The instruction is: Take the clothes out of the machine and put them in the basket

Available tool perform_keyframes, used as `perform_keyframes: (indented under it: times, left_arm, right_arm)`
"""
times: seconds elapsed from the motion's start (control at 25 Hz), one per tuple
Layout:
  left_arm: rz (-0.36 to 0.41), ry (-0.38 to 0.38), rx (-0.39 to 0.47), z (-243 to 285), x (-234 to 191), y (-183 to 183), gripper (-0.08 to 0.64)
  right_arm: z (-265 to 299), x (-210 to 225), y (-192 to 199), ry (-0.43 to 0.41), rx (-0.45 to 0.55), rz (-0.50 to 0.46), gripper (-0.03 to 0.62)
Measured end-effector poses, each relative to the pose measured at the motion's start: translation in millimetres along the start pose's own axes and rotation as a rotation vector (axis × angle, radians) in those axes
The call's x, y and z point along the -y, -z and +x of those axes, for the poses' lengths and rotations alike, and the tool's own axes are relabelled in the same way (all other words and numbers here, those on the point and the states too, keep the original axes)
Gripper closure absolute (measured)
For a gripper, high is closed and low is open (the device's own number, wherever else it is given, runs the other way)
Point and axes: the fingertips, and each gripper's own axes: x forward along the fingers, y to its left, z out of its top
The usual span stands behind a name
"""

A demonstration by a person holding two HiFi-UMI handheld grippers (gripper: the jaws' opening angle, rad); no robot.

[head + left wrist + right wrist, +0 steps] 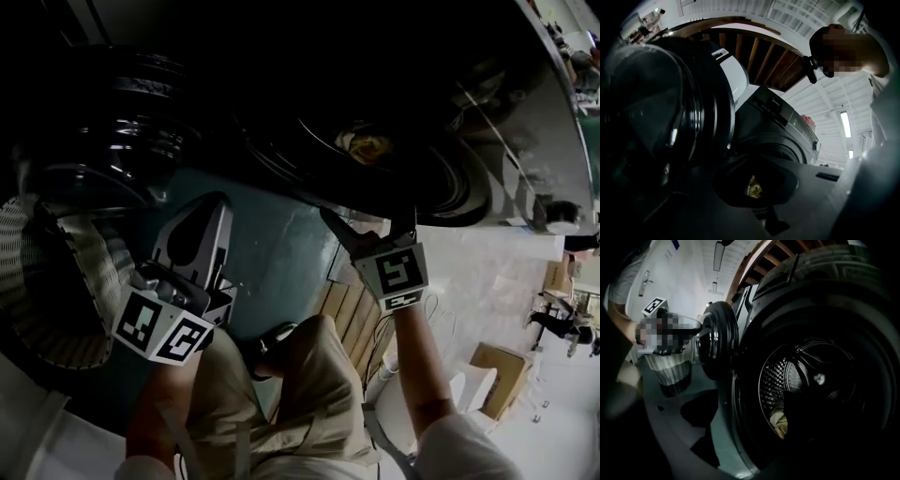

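The dark front-loading machine (525,141) stands with its round door (122,122) swung open to the left. A yellowish cloth (367,145) lies low in the drum; the same cloth (780,423) shows behind the perforated drum wall (776,376), and the cloth (754,186) also shows through a jaw's cut-out. My right gripper (367,220) is just in front of the drum mouth, jaws spread wide and empty. My left gripper (208,208) hangs further left, between door and drum, apparently open and holding nothing. A white slatted basket (28,253) stands left of the door.
The open door (719,341) juts out between the basket (670,369) and the drum mouth. The person's knee in khaki trousers (309,375) is under the grippers. Wooden slats (352,314) and a cardboard box (502,375) lie on the floor to the right.
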Motion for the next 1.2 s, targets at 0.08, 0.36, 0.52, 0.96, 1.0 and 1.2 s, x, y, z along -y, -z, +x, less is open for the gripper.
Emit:
perform_keyframes:
  times: [0.08,0.36,0.52,0.96,1.0,1.2]
  left_arm:
    - [0.02,0.056,-0.036,13.4,-3.1,19.8,0.546]
    - [0.045,0.135,-0.003,49.3,-26.0,69.3,0.546]
    - [0.056,0.122,-0.01,61.3,-38.1,96.4,0.546]
    - [0.04,0.153,0.07,51.2,-52.5,103.0,0.546]
    - [0.033,0.153,0.072,49.4,-52.1,103.1,0.546]
    - [0.019,0.166,0.095,43.7,-44.3,100.7,0.546]
  right_arm:
    - [16.4,11.4,14.6,0.023,0.001,-0.032,0.163]
    - [72.2,64.9,57.0,0.102,-0.015,-0.138,0.142]
    - [94.0,101.7,80.2,0.186,-0.044,-0.162,0.133]
    - [137.2,116.8,101.0,0.224,-0.195,-0.291,0.112]
    - [141.8,120.0,103.5,0.223,-0.218,-0.3,0.11]
    - [166.2,151.2,126.9,0.253,-0.354,-0.305,0.085]
